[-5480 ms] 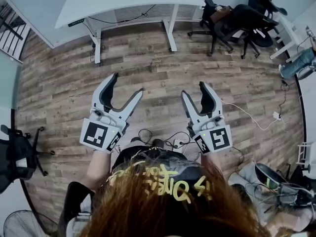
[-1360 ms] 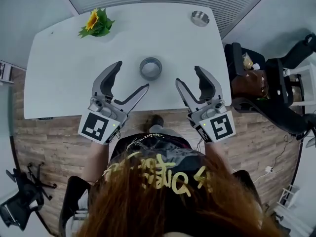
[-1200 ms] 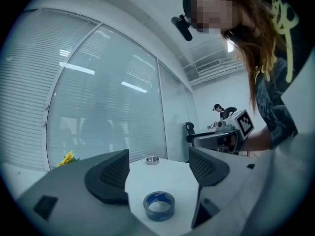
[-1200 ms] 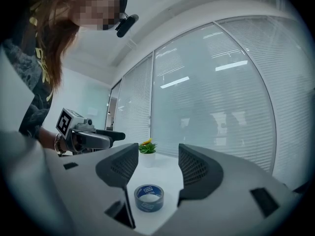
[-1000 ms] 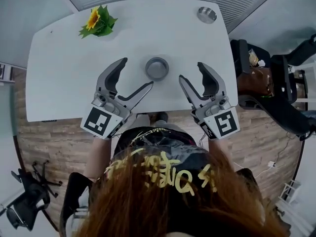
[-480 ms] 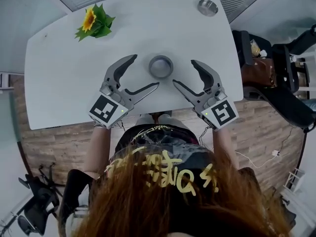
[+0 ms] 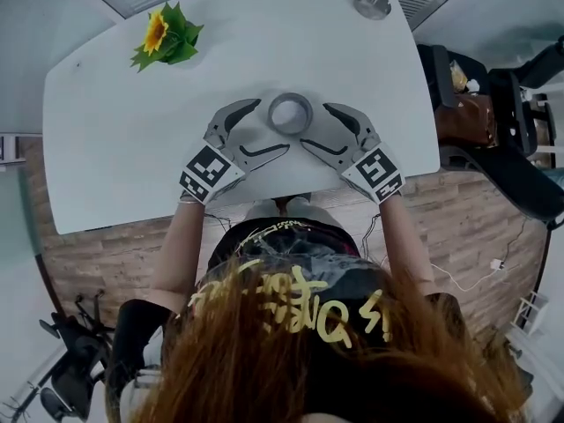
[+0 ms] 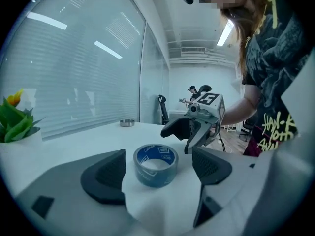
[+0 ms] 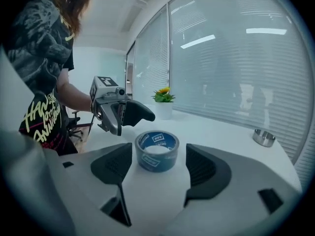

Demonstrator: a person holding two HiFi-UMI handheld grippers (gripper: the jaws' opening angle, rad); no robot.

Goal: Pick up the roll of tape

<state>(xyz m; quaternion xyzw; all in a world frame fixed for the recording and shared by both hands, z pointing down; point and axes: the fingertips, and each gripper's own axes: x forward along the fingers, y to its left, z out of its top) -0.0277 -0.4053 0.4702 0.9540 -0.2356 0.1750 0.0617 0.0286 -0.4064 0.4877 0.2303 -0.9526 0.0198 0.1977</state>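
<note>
Tape is lying flat on the table. Left gripper and right gripper are flanking it. Both jaws have just been opening and are standing wide, with the tape at each mouth, untouched.

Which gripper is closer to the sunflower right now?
Left. The left gripper is on the sunflower's side of the roll of tape; the right gripper lies beyond the roll. Both sets of jaws have just been opening, the roll at their mouths, ungripped.

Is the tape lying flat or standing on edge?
Flat: the tape rests on the table, hole facing up, in all three views.
</note>
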